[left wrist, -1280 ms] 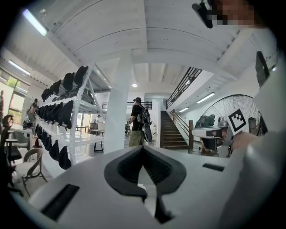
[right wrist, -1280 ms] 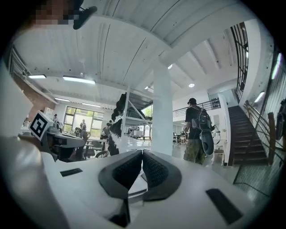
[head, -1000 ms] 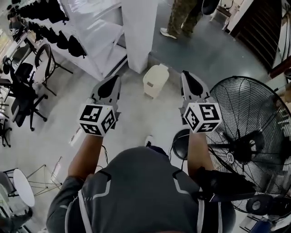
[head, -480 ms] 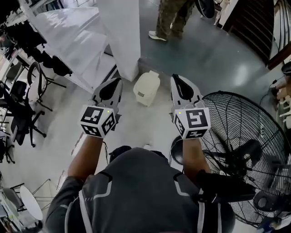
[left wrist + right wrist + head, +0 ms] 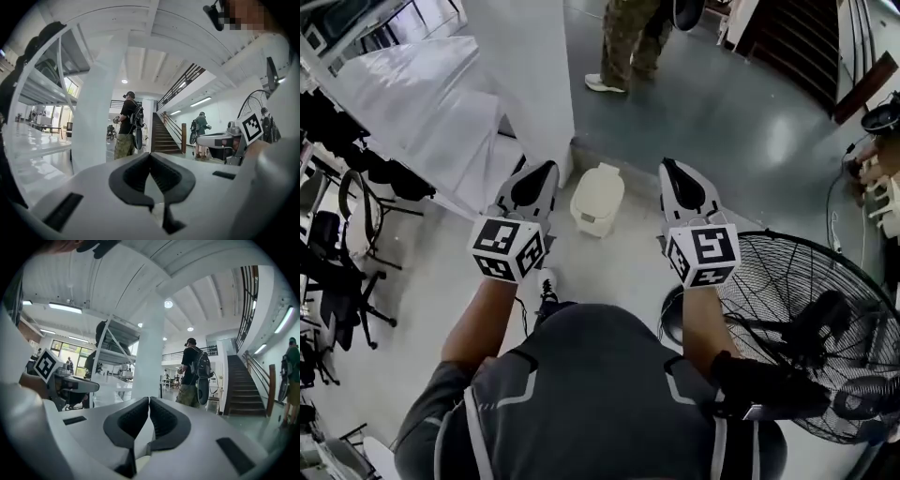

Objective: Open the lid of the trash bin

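A cream trash bin (image 5: 597, 199) with its lid down stands on the floor at the foot of a white pillar (image 5: 529, 66), seen in the head view between and just beyond my two grippers. My left gripper (image 5: 546, 166) is held out level to the bin's left, jaws shut and empty. My right gripper (image 5: 667, 163) is level to the bin's right, also shut on nothing. In the left gripper view the left gripper (image 5: 149, 154) shows its tips touching; in the right gripper view the right gripper (image 5: 149, 399) does too. The bin is hidden in both gripper views.
A large black floor fan (image 5: 806, 328) stands close at my right. White shelving (image 5: 412, 94) runs along the left, with black chairs (image 5: 337, 281) beyond. A person (image 5: 623, 42) with a backpack stands past the pillar; stairs (image 5: 243, 385) rise further back.
I have walked toward the bin: it has come nearer and now lies between the two grippers. The fan has slid lower right. Both jaws stayed shut.
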The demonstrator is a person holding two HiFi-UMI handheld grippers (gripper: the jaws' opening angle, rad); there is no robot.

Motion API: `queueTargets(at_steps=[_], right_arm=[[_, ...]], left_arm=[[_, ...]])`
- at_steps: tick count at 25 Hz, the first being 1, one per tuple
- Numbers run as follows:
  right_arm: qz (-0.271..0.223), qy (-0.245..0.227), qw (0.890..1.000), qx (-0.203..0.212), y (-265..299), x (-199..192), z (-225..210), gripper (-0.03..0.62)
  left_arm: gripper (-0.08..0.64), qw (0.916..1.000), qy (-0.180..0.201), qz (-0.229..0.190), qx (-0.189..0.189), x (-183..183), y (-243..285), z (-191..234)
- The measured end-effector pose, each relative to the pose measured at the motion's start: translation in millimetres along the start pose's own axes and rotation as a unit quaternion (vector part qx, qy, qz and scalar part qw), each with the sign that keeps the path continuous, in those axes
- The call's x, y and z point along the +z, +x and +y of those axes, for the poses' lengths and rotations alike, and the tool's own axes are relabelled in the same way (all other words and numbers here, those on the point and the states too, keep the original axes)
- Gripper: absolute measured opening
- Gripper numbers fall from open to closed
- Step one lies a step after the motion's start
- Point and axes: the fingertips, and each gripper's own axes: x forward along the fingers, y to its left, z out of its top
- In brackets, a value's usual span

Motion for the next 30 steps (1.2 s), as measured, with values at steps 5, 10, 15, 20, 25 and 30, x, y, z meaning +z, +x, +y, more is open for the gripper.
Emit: queueTargets(at_steps=[5,10,15,20,25,30], right_arm=[[0.018,0.008,1.0,-0.021,56,-2,8,0.031],[0.033,0.02,0.998,-0.048,107,-2,8,0.031],[0.058,0.029,0.995,-0.075,152,-13,8,0.031],[0.09,0.049,0.99,-0.095,181,-44,-3,0.032],[0.11,0.075,0.988,-0.078,209,-76,-16,0.034],[0.147,0.108,0.981,-0.061,228,-136,-33,0.035]], left_arm=[[0.009,0.9996,0.0,0.0,-0.028,4,27,64],[0.009,0.9979,0.0,0.008,-0.064,1,54,114],[0.011,0.9957,-0.009,0.029,-0.087,-13,83,159],[0.011,0.9912,-0.028,0.071,-0.108,-48,113,180],[0.011,0.9891,-0.03,0.104,-0.101,-74,142,187],[0.02,0.9819,-0.052,0.157,-0.092,-130,169,182]])
